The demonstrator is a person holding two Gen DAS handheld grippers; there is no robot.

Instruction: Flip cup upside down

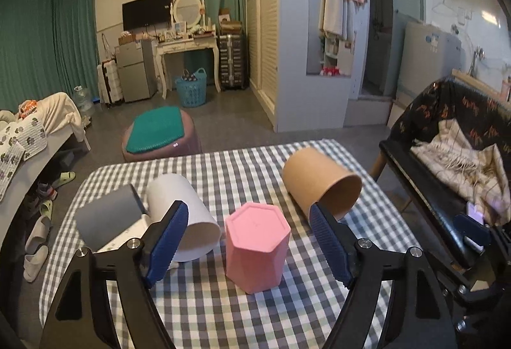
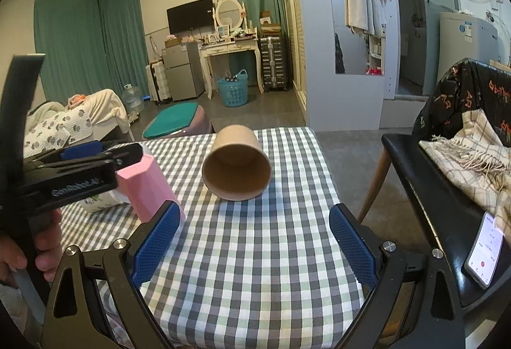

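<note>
A pink hexagonal cup [image 1: 255,248] stands upside down on the checked tablecloth [image 1: 223,310], between my left gripper's [image 1: 249,240] open fingers, not touched. A white cup [image 1: 185,218] lies on its side behind the left finger. A brown paper cup [image 1: 321,186] lies on its side, mouth toward me. In the right wrist view the brown cup [image 2: 238,166] lies ahead of my open, empty right gripper [image 2: 255,240]. The pink cup [image 2: 148,186] and the left gripper [image 2: 83,170] show at left.
A grey box [image 1: 108,214] sits at the table's left beside the white cup. A black chair [image 2: 447,205] with a scarf and a phone [image 2: 485,250] stands close on the right. A stool with a green cushion [image 1: 159,135] is beyond the table's far edge.
</note>
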